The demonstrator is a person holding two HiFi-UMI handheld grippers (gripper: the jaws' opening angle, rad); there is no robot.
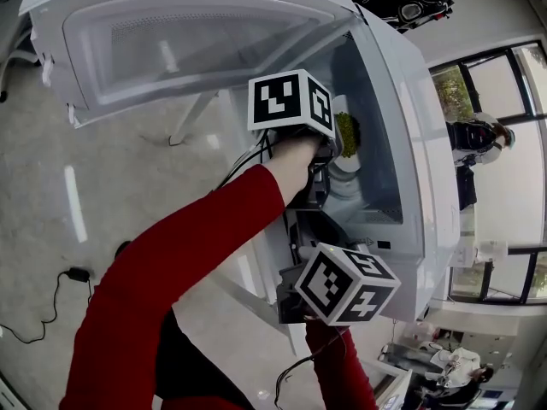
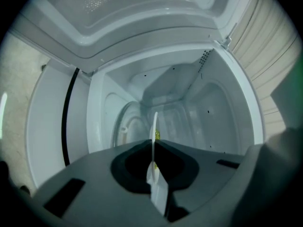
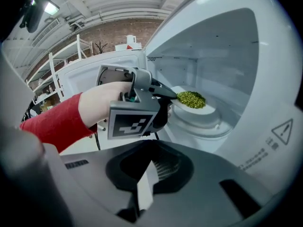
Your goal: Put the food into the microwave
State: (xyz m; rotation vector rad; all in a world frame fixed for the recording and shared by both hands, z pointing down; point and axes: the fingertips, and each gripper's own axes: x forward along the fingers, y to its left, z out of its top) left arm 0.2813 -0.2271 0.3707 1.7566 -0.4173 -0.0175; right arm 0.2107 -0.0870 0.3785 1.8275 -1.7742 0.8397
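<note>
- Right tool [image 3: 144, 187]: nearest the person, held low outside the microwave's open front. Jaws closed together, nothing between them. It touches nothing.
- Sleeve [image 1: 171, 263]: red, on the left arm, running from the near left up to the hand on the left tool.
- Left tool [image 3: 171, 96]: reaches in through the opening from the left, its marker cube [image 1: 291, 101] just outside the cavity mouth. Jaws clamped on the near rim of the plate [image 3: 198, 109]. In the left gripper view the rim shows edge-on as a thin white line between the pads.
- Plate: white and shallow, already inside the cavity, carried roughly level by the left tool alone.
- Food [image 3: 191, 99]: a loose green heap lying on the middle of the plate, inside the microwave with it.
- Turntable [image 3: 208, 126]: a round tray on the cavity floor, directly under the plate. The plate sits very close above it; I cannot tell whether the two touch.
- Microwave [image 1: 423, 169]: white body with a pale, bare interior. Small vent holes show in the far upper corner of the cavity wall.
- Door [image 1: 171, 41]: swung fully open to the far left, window panel facing the person, clear of both tools.
- Floor [image 1: 51, 186]: pale and glossy below the appliance. A thin black cable [image 1: 51, 301] lies on it at the near left.
</note>
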